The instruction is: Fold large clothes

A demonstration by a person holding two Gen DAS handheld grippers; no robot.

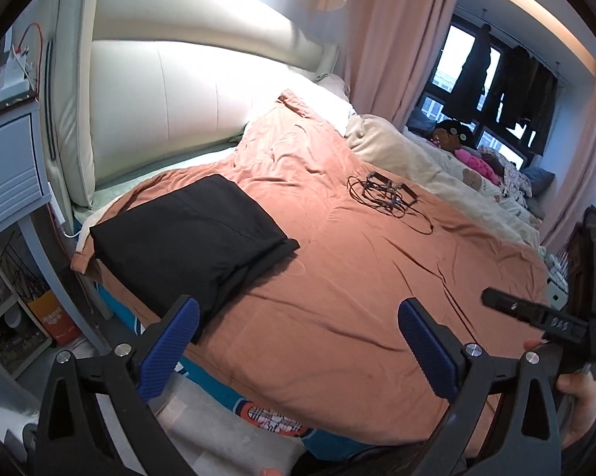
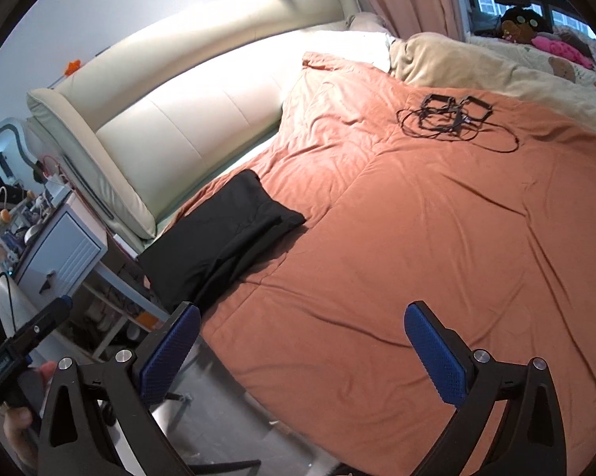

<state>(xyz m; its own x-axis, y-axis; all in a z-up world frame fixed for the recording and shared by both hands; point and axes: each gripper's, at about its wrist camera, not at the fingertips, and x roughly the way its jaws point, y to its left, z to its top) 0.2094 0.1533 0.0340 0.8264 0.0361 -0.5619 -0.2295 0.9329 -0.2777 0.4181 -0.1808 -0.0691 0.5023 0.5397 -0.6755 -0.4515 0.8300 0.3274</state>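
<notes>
A black garment [image 1: 191, 234] lies folded into a flat rectangle on the orange bedspread [image 1: 337, 269], near the bed's left edge; it also shows in the right wrist view [image 2: 222, 238]. My left gripper [image 1: 298, 341] is open and empty, held above the bed's near edge, with its left finger just in front of the garment's near corner. My right gripper [image 2: 302, 349] is open and empty above the bed's near edge, to the right of the garment. The right gripper shows at the right of the left wrist view [image 1: 536, 313].
A tangle of black cables with small black frames [image 1: 389, 194] lies on the bedspread further back. A cream headboard [image 1: 171, 91] runs along the left. A grey nightstand [image 2: 60, 254] stands beside the bed. Beige bedding [image 1: 417, 154] and soft toys lie by the window.
</notes>
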